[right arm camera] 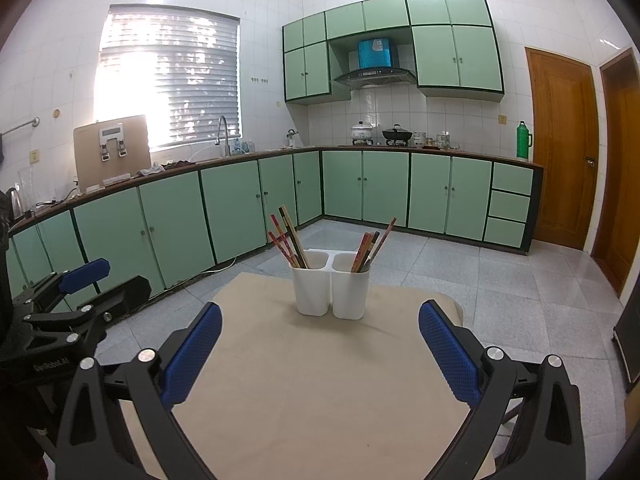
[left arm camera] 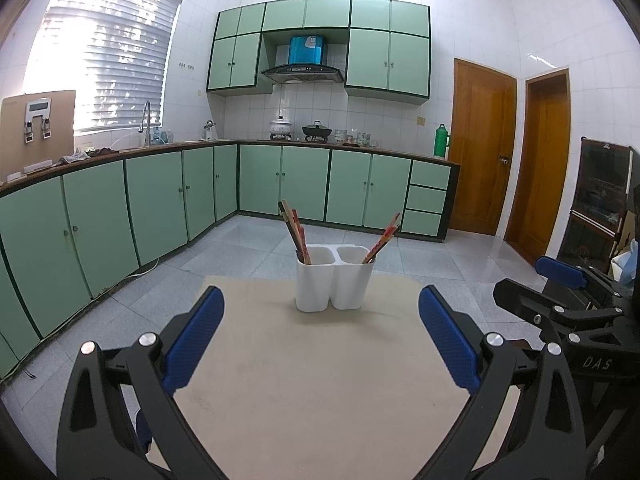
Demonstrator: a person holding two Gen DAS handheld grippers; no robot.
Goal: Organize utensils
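A white two-cup utensil holder [left arm camera: 334, 278] [right arm camera: 330, 284] stands near the far edge of a beige table [left arm camera: 320, 380] [right arm camera: 320, 380]. Chopsticks [left arm camera: 295, 232] [right arm camera: 287, 236] lean left in its left cup. More chopsticks [left arm camera: 382, 240] [right arm camera: 372, 246] lean right in its right cup. My left gripper [left arm camera: 320, 336] is open, short of the holder, with nothing between its blue pads. My right gripper [right arm camera: 320, 344] is open too and holds nothing. Each gripper shows at the edge of the other's view: the right gripper [left arm camera: 560, 300] and the left gripper [right arm camera: 72, 300].
Green cabinets [left arm camera: 160, 196] [right arm camera: 240, 200] run along the left and back walls beyond a grey tiled floor [left arm camera: 440, 264]. Two wooden doors [left arm camera: 480, 148] [right arm camera: 560, 148] stand at the right. A dark cabinet [left arm camera: 600, 200] stands at the far right.
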